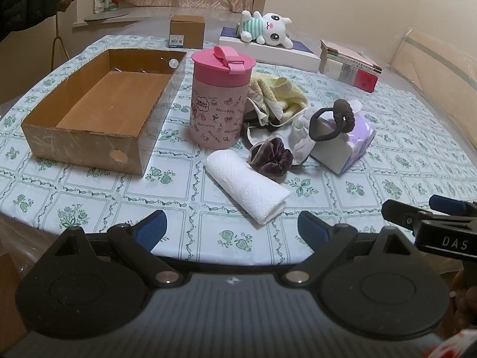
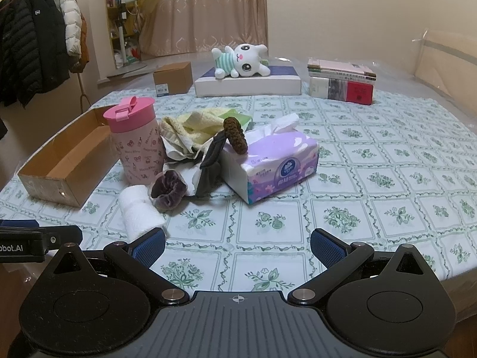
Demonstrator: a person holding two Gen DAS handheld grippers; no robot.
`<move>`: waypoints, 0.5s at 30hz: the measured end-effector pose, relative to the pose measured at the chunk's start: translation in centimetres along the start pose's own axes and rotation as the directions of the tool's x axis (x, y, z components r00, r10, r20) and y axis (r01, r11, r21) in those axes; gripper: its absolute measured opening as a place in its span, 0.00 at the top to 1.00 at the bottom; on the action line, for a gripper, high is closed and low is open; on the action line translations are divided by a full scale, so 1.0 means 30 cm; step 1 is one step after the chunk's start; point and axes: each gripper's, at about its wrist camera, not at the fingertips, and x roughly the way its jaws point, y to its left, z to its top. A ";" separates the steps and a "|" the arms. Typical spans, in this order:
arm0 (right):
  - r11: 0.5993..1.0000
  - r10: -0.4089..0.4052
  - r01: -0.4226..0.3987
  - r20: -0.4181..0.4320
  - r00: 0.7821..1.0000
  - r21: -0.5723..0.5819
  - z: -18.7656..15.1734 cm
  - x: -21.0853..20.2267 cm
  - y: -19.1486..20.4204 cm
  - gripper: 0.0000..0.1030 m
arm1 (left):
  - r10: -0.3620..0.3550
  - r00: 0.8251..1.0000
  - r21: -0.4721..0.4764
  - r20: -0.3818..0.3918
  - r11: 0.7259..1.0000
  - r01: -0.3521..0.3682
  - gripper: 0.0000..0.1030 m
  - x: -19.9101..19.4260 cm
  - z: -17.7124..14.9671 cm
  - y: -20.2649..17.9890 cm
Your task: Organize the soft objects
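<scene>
An open cardboard box (image 1: 89, 125) (image 2: 65, 164) sits at the left of the round table. A rolled white towel (image 1: 247, 188) (image 2: 140, 211) lies in front of a pink lidded cup (image 1: 219, 98) (image 2: 135, 143). Beside it are a purple velvet scrunchie (image 1: 269, 158) (image 2: 168, 189), a yellow cloth (image 1: 283, 92) (image 2: 193, 128), crumpled white and grey fabric (image 2: 208, 167), and a brown hair tie (image 1: 342, 116) (image 2: 235, 134) lying on a purple tissue pack (image 1: 345, 146) (image 2: 277, 170). My left gripper (image 1: 231, 229) and right gripper (image 2: 237, 246) hover open near the table's front edge, nothing between their fingers.
At the back, a white plush toy (image 1: 265, 26) (image 2: 241, 61) lies on a flat white box (image 2: 247, 85). A small cardboard box (image 1: 186, 31) (image 2: 173, 82) and stacked books (image 1: 348, 65) (image 2: 341, 83) flank it. Coats (image 2: 35, 50) hang at the left.
</scene>
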 end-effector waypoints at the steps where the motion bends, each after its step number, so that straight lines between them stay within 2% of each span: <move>1: 1.000 0.000 0.000 -0.001 1.000 0.001 -0.002 0.004 -0.001 0.00 | 0.000 1.000 -0.003 -0.003 1.000 0.000 0.09 0.004 0.003 0.005; 15: 1.000 -0.006 0.007 -0.013 1.000 0.024 0.001 0.075 -0.062 0.00 | 0.011 0.999 -0.031 -0.052 0.999 -0.013 0.09 0.135 0.039 0.013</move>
